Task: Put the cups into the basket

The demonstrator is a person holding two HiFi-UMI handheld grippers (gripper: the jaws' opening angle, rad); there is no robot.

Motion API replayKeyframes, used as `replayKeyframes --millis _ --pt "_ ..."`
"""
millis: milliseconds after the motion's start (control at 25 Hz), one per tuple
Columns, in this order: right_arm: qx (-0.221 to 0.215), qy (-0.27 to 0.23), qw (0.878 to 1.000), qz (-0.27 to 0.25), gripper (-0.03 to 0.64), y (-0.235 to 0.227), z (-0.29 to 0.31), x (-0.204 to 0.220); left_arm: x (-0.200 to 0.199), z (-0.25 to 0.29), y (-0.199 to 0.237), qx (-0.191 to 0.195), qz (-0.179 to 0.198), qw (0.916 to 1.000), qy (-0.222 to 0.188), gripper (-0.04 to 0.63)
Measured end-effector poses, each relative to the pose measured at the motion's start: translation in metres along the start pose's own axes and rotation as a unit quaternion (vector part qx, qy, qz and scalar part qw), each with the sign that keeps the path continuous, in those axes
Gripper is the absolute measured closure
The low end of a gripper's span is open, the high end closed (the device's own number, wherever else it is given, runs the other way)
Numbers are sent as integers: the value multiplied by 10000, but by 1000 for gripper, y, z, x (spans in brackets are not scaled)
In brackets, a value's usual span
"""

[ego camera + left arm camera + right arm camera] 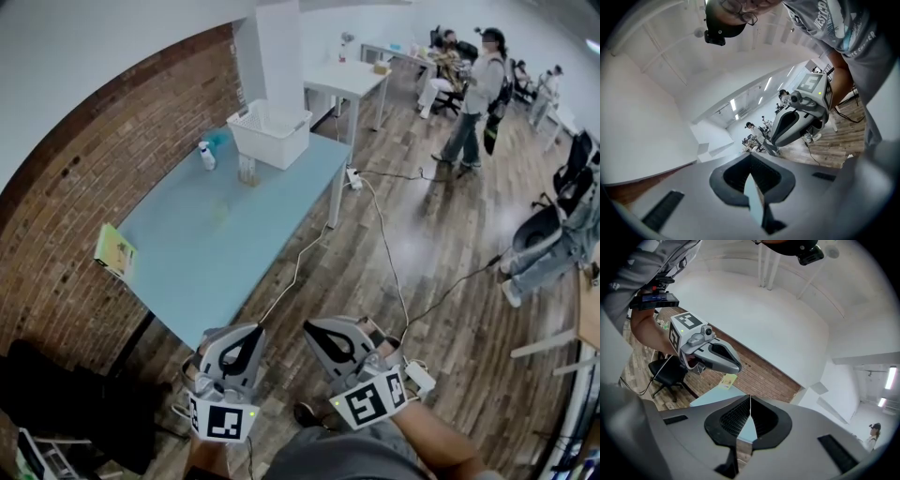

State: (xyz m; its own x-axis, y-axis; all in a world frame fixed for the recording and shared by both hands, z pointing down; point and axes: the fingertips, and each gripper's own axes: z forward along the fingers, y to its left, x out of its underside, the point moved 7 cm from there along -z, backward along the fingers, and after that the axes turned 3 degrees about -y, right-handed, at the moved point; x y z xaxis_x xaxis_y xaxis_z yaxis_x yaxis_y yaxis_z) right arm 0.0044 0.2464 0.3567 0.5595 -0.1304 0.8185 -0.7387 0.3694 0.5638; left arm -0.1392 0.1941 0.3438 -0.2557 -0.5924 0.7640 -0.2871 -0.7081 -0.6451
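**Holding both tongs shut and empty, well back from the tabletop**

The left tongs and the right tongs hang side by side close to the person's body. They are over the wooden floor, short of the near corner of the pale blue tabletop. In the left gripper view the left tongs have their jaw tips pressed together with nothing between them. In the right gripper view the right tongs are the same: tips met and nothing gripped.

The cup stands upright at the far end of the tabletop. It is clear and see-through with a faint yellowish tint, and it is too small in view to show more detail. It is just in front of the basket, on the tabletop and not inside it. The basket is white and rectangular, with slotted walls and an open top. A spray bottle stands left of the cup, near the brick wall. A yellow-green booklet is at the left edge of the tabletop. A pale cable runs across the floor.
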Motion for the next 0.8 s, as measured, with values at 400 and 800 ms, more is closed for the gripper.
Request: replayKeyframes --millis 400,800 --pt "-247 -338 9991 -16 603 -44 53 16 23 34 38 -348 66 9990 268 595" --pt "-849 -858 9927 -42 603 -134 94 63 26 122 60 -964 222 9922 757 595"
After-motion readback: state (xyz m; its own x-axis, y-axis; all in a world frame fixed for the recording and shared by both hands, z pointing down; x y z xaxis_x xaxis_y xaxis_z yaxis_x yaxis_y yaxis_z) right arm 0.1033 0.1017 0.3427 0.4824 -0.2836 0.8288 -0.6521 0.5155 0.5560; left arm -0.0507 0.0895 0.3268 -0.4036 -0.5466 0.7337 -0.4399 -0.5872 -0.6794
